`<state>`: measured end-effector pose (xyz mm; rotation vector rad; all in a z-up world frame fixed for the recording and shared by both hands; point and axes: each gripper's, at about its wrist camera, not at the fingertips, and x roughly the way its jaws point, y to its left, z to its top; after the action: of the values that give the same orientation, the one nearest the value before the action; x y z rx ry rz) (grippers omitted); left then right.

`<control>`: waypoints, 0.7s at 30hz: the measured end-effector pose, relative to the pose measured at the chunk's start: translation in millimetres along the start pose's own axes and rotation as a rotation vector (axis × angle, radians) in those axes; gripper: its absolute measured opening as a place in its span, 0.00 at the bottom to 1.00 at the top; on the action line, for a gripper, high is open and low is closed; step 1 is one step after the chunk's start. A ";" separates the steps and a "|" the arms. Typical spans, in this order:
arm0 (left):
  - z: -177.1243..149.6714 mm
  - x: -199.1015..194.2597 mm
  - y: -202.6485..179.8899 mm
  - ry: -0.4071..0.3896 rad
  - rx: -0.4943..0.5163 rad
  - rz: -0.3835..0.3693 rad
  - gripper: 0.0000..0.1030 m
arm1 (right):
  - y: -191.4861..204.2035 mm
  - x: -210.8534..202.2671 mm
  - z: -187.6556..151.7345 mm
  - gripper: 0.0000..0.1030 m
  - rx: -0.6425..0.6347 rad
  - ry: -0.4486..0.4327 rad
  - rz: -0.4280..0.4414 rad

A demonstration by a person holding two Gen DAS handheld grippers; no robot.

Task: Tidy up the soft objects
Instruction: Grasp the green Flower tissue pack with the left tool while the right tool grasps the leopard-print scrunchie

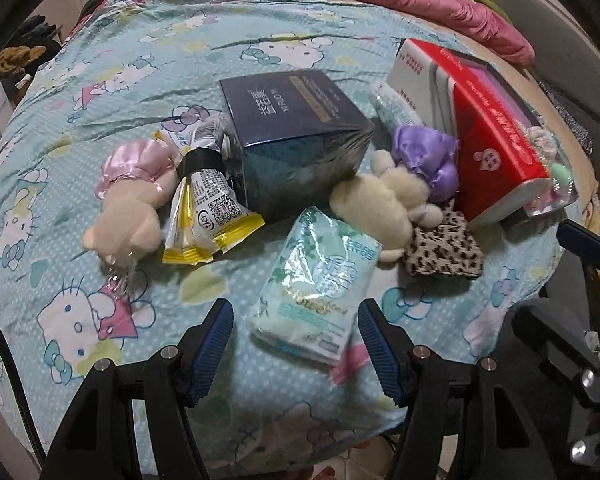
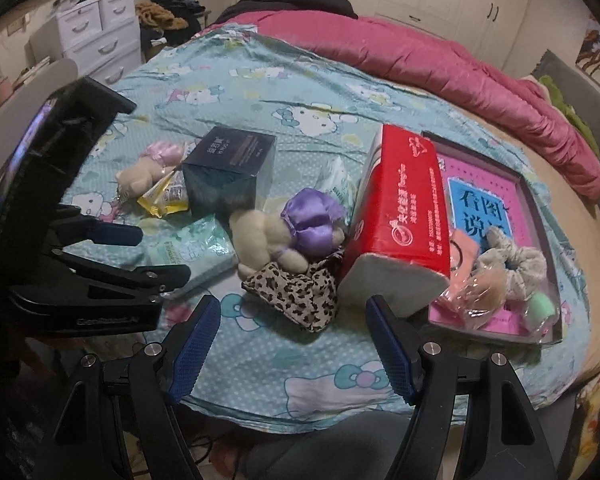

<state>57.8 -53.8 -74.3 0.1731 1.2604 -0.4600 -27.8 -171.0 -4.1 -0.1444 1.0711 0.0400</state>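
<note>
On the Hello Kitty bedsheet (image 1: 100, 92) lie a pale green tissue pack (image 1: 320, 280), a cream plush bear in a purple dress (image 1: 396, 188), a plush bear in a pink dress (image 1: 128, 200) and a leopard-print pouch (image 1: 444, 248). My left gripper (image 1: 296, 316) is open, its fingers either side of the tissue pack's near end, empty. My right gripper (image 2: 294, 316) is open and empty just in front of the leopard pouch (image 2: 296, 292). The purple-dress bear (image 2: 284, 236) and tissue pack (image 2: 196, 248) show there too.
A dark blue box (image 1: 296, 140), a yellow snack packet (image 1: 208, 216), a red tissue box (image 2: 400, 220), and a pink book (image 2: 484, 216) under a clear bag of scrunchies (image 2: 512, 268). Pink quilt (image 2: 440, 72) behind. The left gripper (image 2: 112, 248) is at the right view's left.
</note>
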 end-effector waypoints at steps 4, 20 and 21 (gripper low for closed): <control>5.0 11.1 -1.9 0.015 0.008 -0.012 0.63 | -0.9 10.1 0.5 0.74 0.004 0.029 0.001; 17.3 36.8 -0.2 0.034 0.011 -0.093 0.56 | 4.3 62.4 9.3 0.74 -0.087 0.149 -0.074; 17.9 37.2 2.0 0.037 0.002 -0.103 0.55 | 5.8 67.1 12.2 0.74 -0.101 0.149 -0.085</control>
<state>82.9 -67.6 -104.2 0.1198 1.3092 -0.5488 14.4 -166.0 -57.7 -0.2873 1.2109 0.0069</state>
